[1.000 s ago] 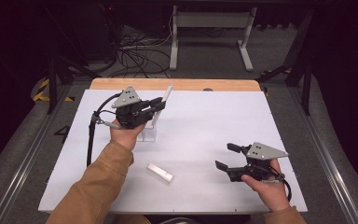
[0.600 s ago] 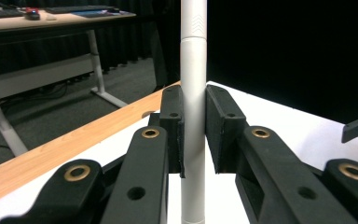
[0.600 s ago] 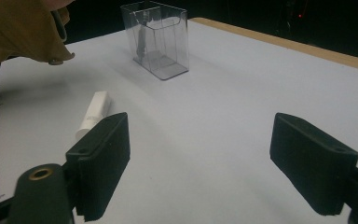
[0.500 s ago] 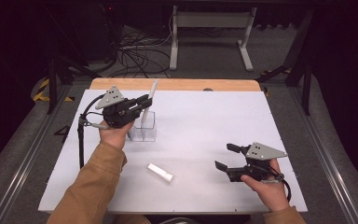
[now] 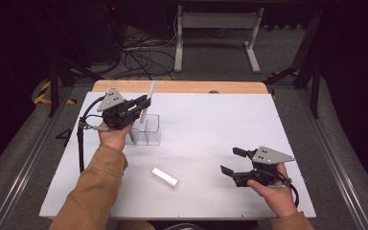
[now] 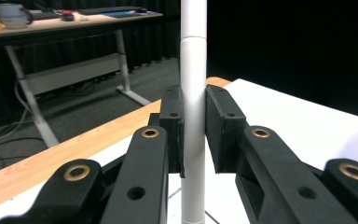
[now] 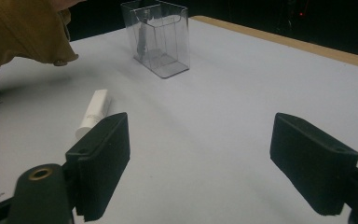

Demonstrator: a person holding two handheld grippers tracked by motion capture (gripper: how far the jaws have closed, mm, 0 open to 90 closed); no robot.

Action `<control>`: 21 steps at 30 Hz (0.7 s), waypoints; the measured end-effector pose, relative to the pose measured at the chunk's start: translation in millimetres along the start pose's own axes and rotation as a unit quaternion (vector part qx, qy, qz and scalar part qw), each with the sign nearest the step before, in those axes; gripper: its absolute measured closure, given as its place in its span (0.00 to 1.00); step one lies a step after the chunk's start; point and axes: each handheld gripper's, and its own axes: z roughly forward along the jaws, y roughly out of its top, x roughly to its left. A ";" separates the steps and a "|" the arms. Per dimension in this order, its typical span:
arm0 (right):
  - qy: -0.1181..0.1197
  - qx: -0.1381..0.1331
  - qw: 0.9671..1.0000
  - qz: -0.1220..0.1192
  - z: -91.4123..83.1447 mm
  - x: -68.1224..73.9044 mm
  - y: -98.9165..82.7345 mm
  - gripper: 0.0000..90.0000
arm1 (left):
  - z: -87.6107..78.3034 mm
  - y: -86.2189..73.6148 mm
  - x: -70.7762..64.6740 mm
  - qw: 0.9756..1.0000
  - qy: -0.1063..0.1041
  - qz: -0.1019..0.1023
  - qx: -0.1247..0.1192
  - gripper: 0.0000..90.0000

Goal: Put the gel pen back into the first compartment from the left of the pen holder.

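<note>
Grippers, two-jaw, black: 2. Left gripper (image 5: 141,103), 1, closed on a tube; right gripper (image 5: 234,160), 1, with its fingers (image 7: 103,158) spread wide apart.

White tubes: 2. Held tube (image 5: 147,101), 1, upright between the left gripper's fingers (image 6: 172,135); lying tube (image 5: 165,177), 1, flat on the tabletop (image 5: 211,124).

Clear plastic box (image 5: 146,129): 1, open-topped, standing on the tabletop.

Grey three-cornered plates: 2, one on each gripper.

Hands: 2. Tan sleeves (image 5: 93,191): 2, one largely cut off at the bottom edge.

Tabletop, white with a wooden far edge: 1.

No legible text, seemingly.
</note>
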 end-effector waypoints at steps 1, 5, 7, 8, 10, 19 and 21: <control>0.000 0.000 1.000 0.000 -0.1 0.0 0.0 0.23 | 0.3 -0.6 0.8 1.000 0.003 -0.003 0.002 0.87; -0.001 -0.001 1.000 0.000 -0.3 -0.6 -0.1 0.23 | 0.9 -3.8 4.6 1.000 0.013 -0.007 0.004 0.87; 0.001 -0.001 1.000 0.001 0.0 -0.6 -0.3 0.23 | 0.8 -4.8 6.0 1.000 0.017 -0.006 0.006 0.87; 0.000 0.000 1.000 0.001 0.1 -0.6 -0.4 0.23 | 0.8 -5.2 6.1 1.000 0.018 -0.005 0.007 0.87; 0.001 0.000 1.000 0.001 0.4 -0.5 -0.5 0.23 | 0.9 -6.1 5.8 1.000 0.023 0.005 0.005 0.87; 0.000 -0.001 1.000 0.002 0.0 -0.8 -0.3 0.23 | 1.7 -9.2 6.0 0.999 0.030 0.009 0.007 0.87; 0.000 0.000 1.000 0.002 -0.2 -0.7 -0.3 0.23 | 2.1 -11.0 6.6 1.000 0.028 0.005 0.014 0.87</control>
